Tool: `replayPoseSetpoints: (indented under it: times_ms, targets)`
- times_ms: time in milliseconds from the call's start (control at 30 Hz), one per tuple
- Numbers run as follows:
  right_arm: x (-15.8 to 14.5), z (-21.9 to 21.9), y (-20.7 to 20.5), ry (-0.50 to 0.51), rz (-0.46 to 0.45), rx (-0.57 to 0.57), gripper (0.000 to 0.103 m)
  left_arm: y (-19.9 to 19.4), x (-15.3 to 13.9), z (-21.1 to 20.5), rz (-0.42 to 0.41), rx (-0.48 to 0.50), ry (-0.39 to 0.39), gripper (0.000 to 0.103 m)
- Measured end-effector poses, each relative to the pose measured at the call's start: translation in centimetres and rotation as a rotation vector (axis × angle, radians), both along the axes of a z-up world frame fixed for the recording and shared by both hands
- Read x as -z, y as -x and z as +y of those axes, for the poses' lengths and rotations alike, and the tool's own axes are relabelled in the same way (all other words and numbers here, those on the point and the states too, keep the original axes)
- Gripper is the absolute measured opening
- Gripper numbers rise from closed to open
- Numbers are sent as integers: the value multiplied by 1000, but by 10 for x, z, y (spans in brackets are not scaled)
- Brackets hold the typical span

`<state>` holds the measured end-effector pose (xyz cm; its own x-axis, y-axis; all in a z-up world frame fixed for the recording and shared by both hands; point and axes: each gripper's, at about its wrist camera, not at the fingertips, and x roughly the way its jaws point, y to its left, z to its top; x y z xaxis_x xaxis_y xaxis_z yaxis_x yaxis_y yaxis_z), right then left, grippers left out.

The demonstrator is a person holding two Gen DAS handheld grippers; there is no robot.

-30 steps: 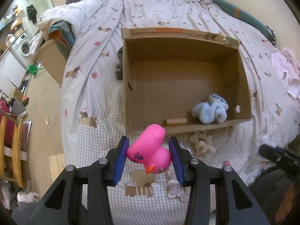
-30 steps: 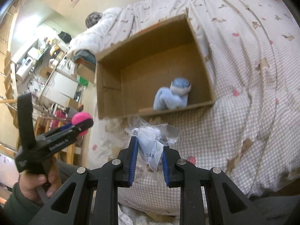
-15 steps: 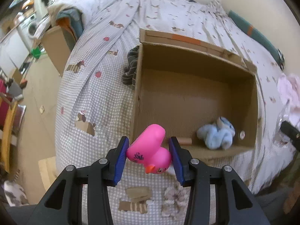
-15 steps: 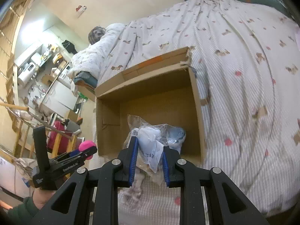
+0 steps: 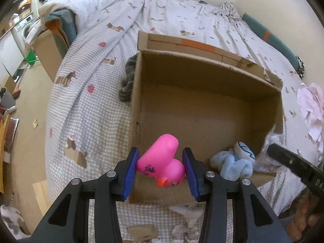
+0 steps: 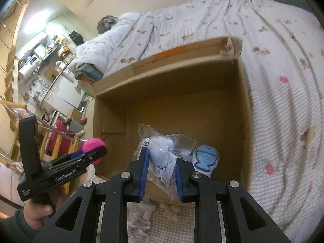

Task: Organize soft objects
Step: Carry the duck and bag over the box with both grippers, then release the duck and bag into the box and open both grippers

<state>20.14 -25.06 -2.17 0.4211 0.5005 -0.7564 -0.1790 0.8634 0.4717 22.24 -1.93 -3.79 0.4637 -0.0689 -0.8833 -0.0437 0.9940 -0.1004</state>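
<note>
My left gripper [image 5: 161,169] is shut on a pink rubber duck [image 5: 162,163] and holds it over the near left corner of an open cardboard box [image 5: 202,109]. My right gripper [image 6: 161,169] is shut on a clear plastic bag with a white soft item [image 6: 162,151] and holds it over the box's [image 6: 172,105] near edge. A light blue plush toy [image 5: 235,162] lies inside the box at the near right; it also shows in the right wrist view [image 6: 205,158]. The left gripper with the duck [image 6: 94,148] shows at the left of the right wrist view.
The box sits on a bed with a checked, horse-print cover [image 5: 91,85]. A dark striped cloth [image 5: 126,81] lies against the box's left wall. Pink-white fabric [image 5: 309,105] lies at the right. White scraps [image 5: 188,214] lie before the box. Floor and furniture are left of the bed.
Both grippers have moved forward toward the box. The duck now hangs over its near left corner and the bag over its near edge. Both grips are unchanged.
</note>
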Motion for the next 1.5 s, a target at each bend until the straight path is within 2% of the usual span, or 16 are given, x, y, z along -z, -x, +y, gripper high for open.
replayPoseSetpoints:
  times_ms: [200,433,700,1167,1333,1433,1500]
  targets:
    - [18,14,-6,66,24,-28,25,-4,8,-10,17,28,-15,41]
    - [23,20,-14,61,37,-36,25,-6,12,-23,9,68,-39,41]
    - [32,26,-22,63,54,-46,25,-10,19,-19,33,38,-28,40]
    - [38,32,-29,66,73,-50,26,-8,21,-24,35,55,-44,41]
    - [37,31,-30,56,66,-38,26,-7,18,-26,28,62,-44,44]
    - [35,28,-29,44,53,-31,26,-6,14,-24,13,55,-50,52]
    - [33,27,-29,38,45,-21,35,-5,10,-23,-5,45,-54,52]
